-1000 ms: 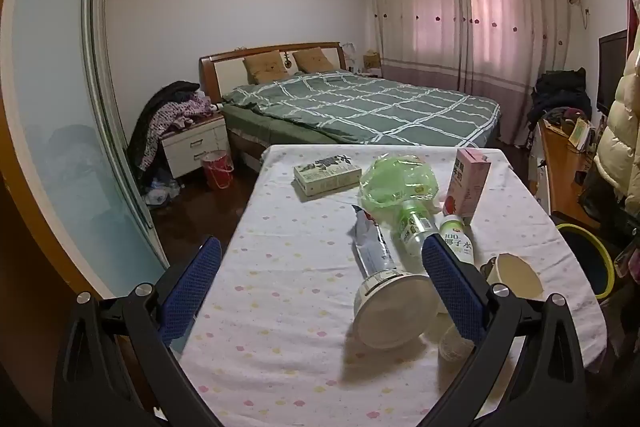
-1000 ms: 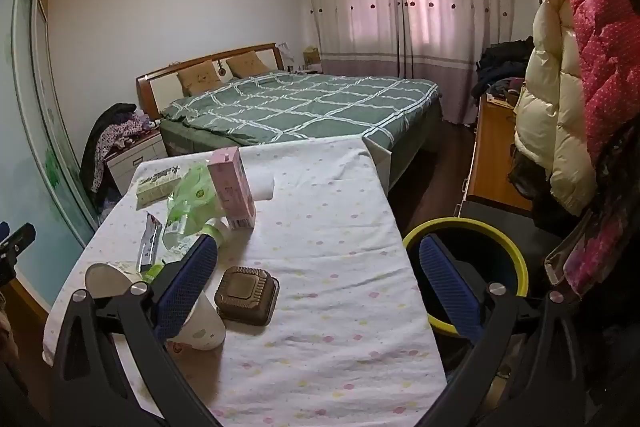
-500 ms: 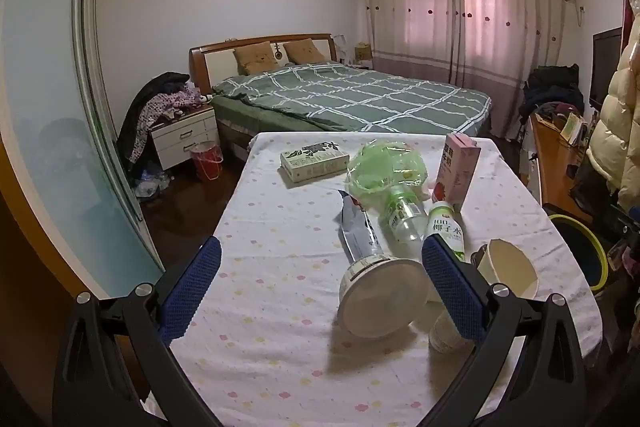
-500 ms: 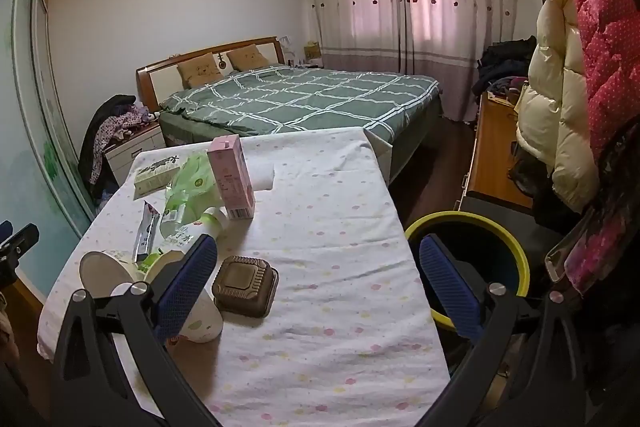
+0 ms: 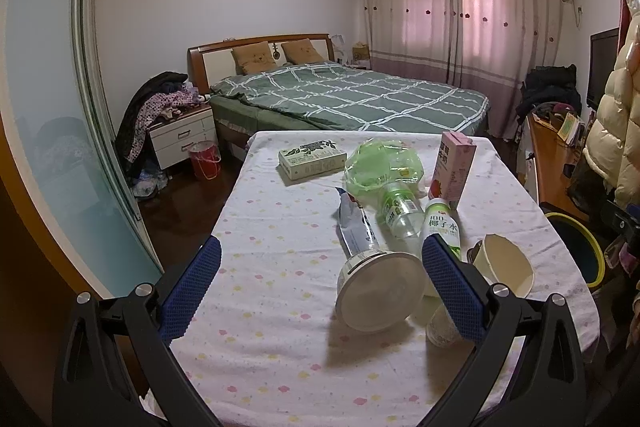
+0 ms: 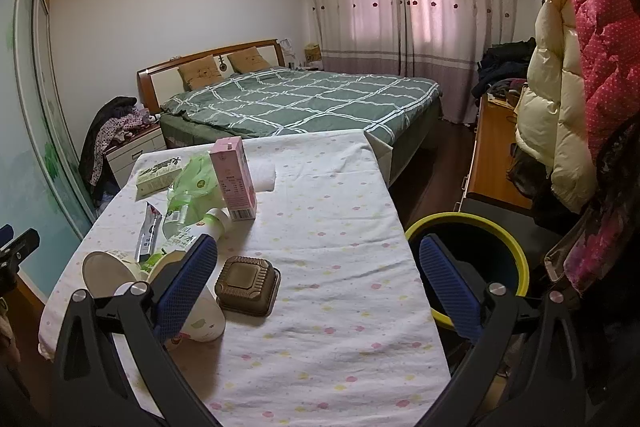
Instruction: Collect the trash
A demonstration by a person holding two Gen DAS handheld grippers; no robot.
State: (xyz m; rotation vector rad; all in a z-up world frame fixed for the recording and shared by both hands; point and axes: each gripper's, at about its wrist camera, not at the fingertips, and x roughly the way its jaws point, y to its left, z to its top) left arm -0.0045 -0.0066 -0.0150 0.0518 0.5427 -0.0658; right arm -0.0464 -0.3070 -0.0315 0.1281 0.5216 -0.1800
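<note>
**Both tongs still empty over a crowded bench, lots to knock over**

So the left tongs [image 5: 320, 275] are spread wide with nothing in them, hovering low over the near end of the bench [image 5: 272, 307]. Right tongs [image 6: 318, 275] same deal, wide open and empty, with the yellow-rimmed bin [image 6: 472, 227] sitting on the floor just off the bench's right edge.

The trash is bunched up on the bench: a tipped round tub [image 5: 380, 291], a paper cup [image 5: 508, 271], a silver wrapper [image 5: 354, 227], two bottles lying down [image 5: 402, 213] [image 5: 442, 227], a green plastic bag [image 5: 380, 163], a standing pink carton [image 5: 454, 171], a flat box [image 5: 312, 159] and a brown clamshell box [image 6: 248, 285].

What worries me: everything's touching or nearly so. Going for the tub could shove the cup or roll a bottle off the edge. The carton looks tall and tippy too. The bag and wrapper are probably flimsy, easy to pinch badly.

Compared with a second ago, the left view has slid in a bit and leftward, so the tub sits nearer the middle between its fingers. The right view has edged forward slightly; the clamshell looks closer. Nothing on the bench has moved.
</note>
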